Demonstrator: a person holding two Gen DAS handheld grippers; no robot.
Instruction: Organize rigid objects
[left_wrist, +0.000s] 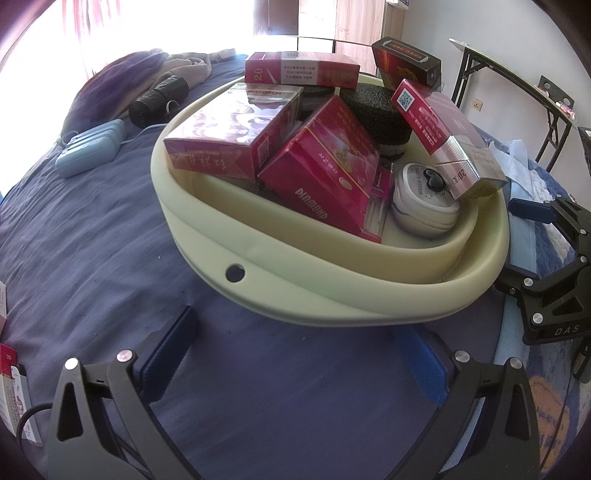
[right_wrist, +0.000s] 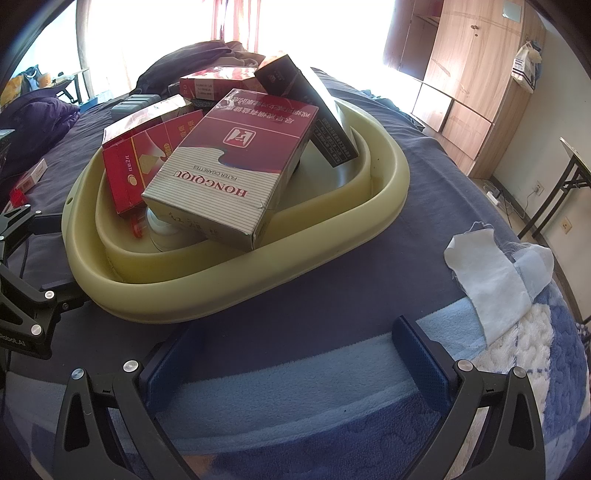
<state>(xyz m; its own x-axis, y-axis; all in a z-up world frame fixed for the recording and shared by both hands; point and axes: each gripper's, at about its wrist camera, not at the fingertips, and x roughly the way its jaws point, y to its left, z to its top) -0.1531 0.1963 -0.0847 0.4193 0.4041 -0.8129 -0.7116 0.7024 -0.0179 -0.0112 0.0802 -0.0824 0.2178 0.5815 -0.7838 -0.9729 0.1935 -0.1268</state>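
Both claws, left claw (left_wrist: 295, 363) and right claw (right_wrist: 295, 363), are gaping wide over the bed (left_wrist: 92, 240), holding nothing. Red boxes (left_wrist: 321, 173) are lying tilted in the basin (left_wrist: 295, 291), the striped box (right_wrist: 229, 173) pointing its long side toward the right claw.

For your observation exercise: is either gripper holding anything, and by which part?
Nothing is held: the left gripper and right gripper are both open and empty, short of the pale green plastic basin.

"HONGQIQU" on cig. pack (right_wrist: 236, 173)

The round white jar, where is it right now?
The round white jar sits inside the pale green basin, at its near right in the left wrist view, wedged under the silver and maroon cigarette pack.
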